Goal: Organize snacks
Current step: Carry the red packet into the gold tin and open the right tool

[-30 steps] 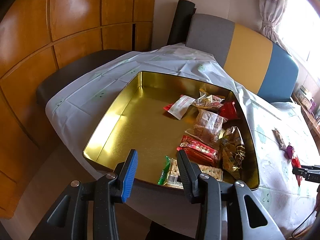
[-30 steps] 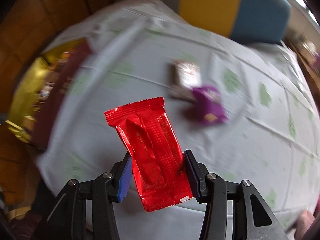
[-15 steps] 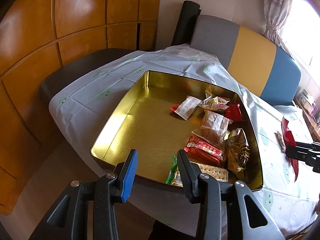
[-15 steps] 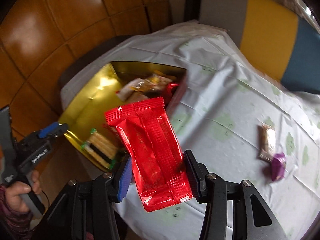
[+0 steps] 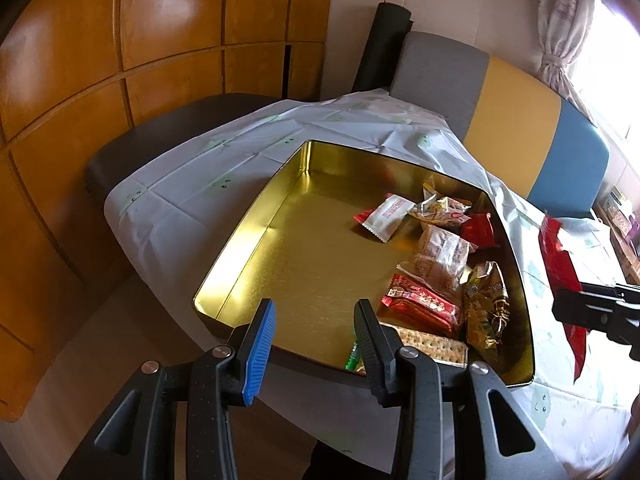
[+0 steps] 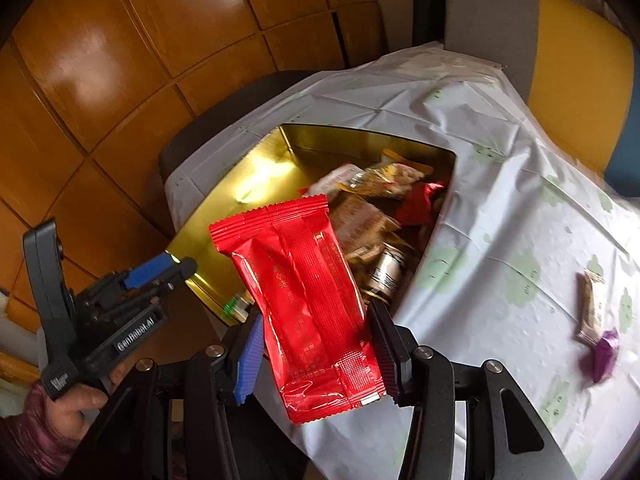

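A gold tin (image 5: 248, 248) sits on the white tablecloth, with several snack packets (image 5: 440, 252) piled along its right side. My right gripper (image 6: 316, 338) is shut on a red snack packet (image 6: 304, 276) and holds it upright in the air, near the tin's (image 6: 208, 220) front right corner. That packet also shows at the right edge of the left wrist view (image 5: 560, 264). My left gripper (image 5: 314, 320) is open and empty, just in front of the tin's near rim; it also shows in the right wrist view (image 6: 160, 270).
A brown snack bar (image 6: 592, 308) and a purple candy (image 6: 606, 354) lie on the tablecloth (image 6: 500, 220) to the right. A grey, yellow and blue bench back (image 5: 520, 136) stands behind the table. Wooden wall panels (image 5: 100, 80) are at the left.
My right gripper has swung left from the loose snacks toward the tin, carrying the red packet. My left gripper has drawn back slightly and stays open.
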`<state>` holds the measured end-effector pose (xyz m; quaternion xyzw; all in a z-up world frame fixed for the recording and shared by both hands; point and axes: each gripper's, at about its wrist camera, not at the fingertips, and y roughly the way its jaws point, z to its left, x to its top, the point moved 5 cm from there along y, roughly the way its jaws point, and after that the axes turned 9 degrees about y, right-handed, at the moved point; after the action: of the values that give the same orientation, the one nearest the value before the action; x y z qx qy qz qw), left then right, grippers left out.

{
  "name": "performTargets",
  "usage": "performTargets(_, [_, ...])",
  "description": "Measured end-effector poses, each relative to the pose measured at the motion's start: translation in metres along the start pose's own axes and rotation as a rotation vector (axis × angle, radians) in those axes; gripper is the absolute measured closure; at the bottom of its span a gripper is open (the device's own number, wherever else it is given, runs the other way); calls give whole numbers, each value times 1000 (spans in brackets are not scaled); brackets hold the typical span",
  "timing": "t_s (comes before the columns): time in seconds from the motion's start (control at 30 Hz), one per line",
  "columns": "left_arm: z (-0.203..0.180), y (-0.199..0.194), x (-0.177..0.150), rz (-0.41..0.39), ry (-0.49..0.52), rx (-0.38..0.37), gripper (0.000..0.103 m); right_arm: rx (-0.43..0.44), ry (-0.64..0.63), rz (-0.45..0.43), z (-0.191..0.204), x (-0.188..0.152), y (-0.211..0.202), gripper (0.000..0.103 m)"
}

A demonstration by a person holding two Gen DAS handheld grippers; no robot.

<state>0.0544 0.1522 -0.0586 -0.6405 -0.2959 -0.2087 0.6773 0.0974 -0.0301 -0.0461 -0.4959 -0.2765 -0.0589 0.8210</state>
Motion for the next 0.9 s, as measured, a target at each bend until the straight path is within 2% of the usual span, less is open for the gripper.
performTargets(0.2, [14,0,2,-10,-37,23,62,28,10,8,15,17,26,53])
performTargets(0.27, [18,1,2,-8,-46,27,62,13,8,19,18,21,46,49])
performTargets(0.43, [22,4,-3,8,-52,28,62,-50,26,86,8,17,92,49])
performTargets(0.77, [19,9,-4,16,-41,22,62,-21,-7,61,10,2,71,49])
performTargets(0.9, [14,5,-3,6,-24,22,62,-62,-35,18,13,-4,64,48])
